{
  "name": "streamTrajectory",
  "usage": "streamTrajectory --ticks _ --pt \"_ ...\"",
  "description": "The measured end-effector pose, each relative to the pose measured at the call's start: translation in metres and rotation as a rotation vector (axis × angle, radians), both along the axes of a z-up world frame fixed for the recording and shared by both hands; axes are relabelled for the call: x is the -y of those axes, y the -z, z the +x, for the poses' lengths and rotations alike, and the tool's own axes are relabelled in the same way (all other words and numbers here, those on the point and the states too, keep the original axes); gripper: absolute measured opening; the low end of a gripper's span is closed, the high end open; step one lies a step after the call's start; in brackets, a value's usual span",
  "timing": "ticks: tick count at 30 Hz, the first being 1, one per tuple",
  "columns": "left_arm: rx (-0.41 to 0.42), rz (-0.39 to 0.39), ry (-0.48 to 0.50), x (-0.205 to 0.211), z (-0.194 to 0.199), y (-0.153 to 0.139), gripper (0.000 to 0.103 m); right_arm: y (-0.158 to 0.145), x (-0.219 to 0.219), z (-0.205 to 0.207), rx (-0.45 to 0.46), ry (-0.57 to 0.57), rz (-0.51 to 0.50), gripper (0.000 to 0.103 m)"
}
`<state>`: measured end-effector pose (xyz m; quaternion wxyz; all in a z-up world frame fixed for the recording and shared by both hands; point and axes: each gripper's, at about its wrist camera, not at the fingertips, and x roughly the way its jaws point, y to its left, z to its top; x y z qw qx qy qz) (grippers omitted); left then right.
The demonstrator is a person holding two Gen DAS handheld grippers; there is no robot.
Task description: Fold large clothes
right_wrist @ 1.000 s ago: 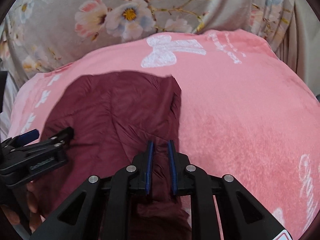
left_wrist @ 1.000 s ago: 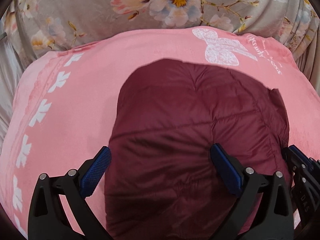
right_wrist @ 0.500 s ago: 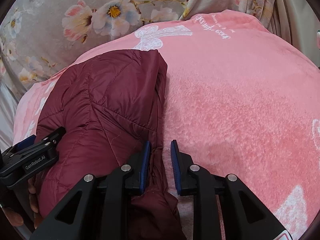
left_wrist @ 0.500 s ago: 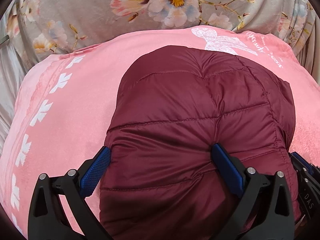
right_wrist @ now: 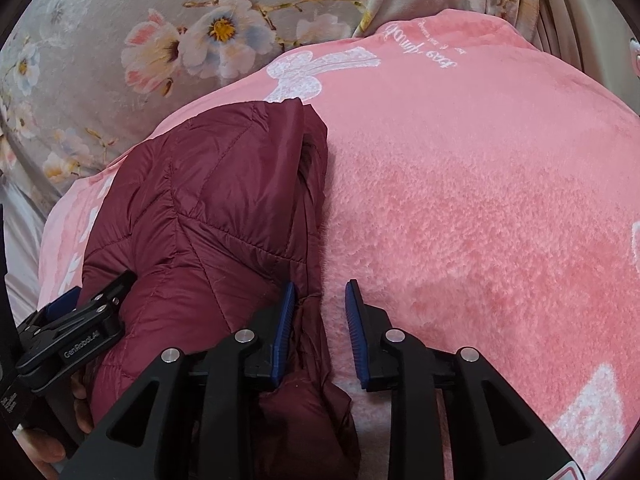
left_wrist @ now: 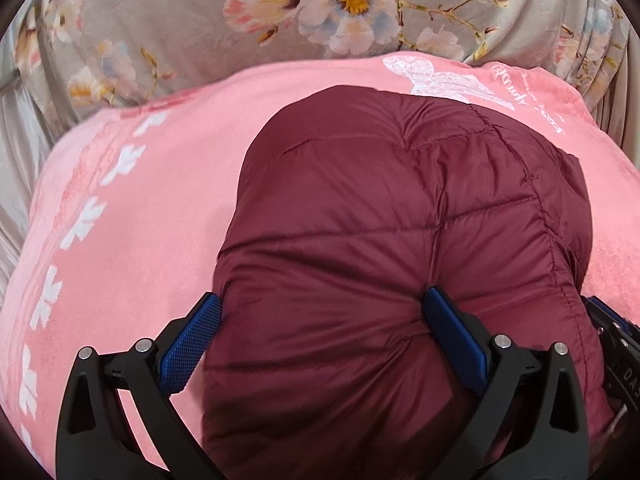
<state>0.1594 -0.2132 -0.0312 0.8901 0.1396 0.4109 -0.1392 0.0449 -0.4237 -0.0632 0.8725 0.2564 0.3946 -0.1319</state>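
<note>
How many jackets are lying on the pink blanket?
1. A single maroon jacket lies folded on the pink blanket, between the fingers of the left hand-held gripper and left of the right hand-held gripper. Its folds might hide other clothes.

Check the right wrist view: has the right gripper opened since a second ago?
Yes. The right gripper has opened; pink blanket now shows between its pads beside the maroon jacket.

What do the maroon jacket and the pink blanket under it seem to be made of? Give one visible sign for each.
Maroon jacket: probably thin nylon or polyester shell with soft padding; it has a slight sheen, and stitched lines divide it into puffy panels.
Pink blanket: likely plush fleece; its matte surface shows a short fuzzy nap.
</note>
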Motion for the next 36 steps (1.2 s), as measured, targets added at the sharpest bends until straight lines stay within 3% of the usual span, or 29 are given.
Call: streamTrajectory --ticks 2,3,6,10,17,24,25,27,29,30,32,36 --pt "-0.09 -0.053 -0.014 -0.018 0.002 -0.007 0.098 -0.006 0.003 -0.006 -0.002 0.005 0.026 0.04" --pt "-0.13 -0.088 -0.019 -0.027 0.004 -0.008 0.098 -0.01 0.009 -0.01 0.011 0.008 0.07 0.048" --pt "-0.292 -0.239 -0.055 -0.064 0.021 -0.003 0.098 -0.011 0.025 -0.014 0.046 0.002 0.2 0.06" --pt "-0.429 -0.416 -0.083 -0.092 0.036 0.013 0.098 -0.004 0.034 -0.006 0.038 -0.014 0.319 0.063" --pt "-0.472 -0.467 -0.013 -0.079 0.037 0.019 0.098 0.013 0.027 0.012 0.067 -0.071 0.465 0.065" --pt "-0.44 -0.416 -0.013 -0.057 0.032 0.011 0.095 0.018 0.014 0.025 0.06 -0.052 0.45 0.064" --pt "-0.428 -0.404 -0.015 -0.055 0.031 0.008 0.09 0.018 0.011 0.027 0.057 -0.052 0.461 0.062" --pt "-0.379 -0.357 -0.005 -0.05 0.024 -0.003 0.079 0.015 0.008 0.028 0.063 -0.049 0.45 0.044" --pt "-0.329 -0.308 0.026 -0.045 0.017 -0.016 0.061 0.005 0.003 0.026 0.066 -0.056 0.386 0.031" --pt "-0.3 -0.286 0.046 -0.042 0.013 -0.025 0.057 -0.004 -0.002 0.022 0.073 -0.06 0.345 0.025" --pt "-0.254 -0.255 0.08 -0.038 0.004 -0.041 0.044 -0.015 -0.009 0.016 0.085 -0.07 0.291 0.021" --pt "-0.131 -0.226 0.154 -0.034 -0.023 -0.081 0.039 -0.052 -0.035 -0.008 0.124 -0.091 0.122 0.02"
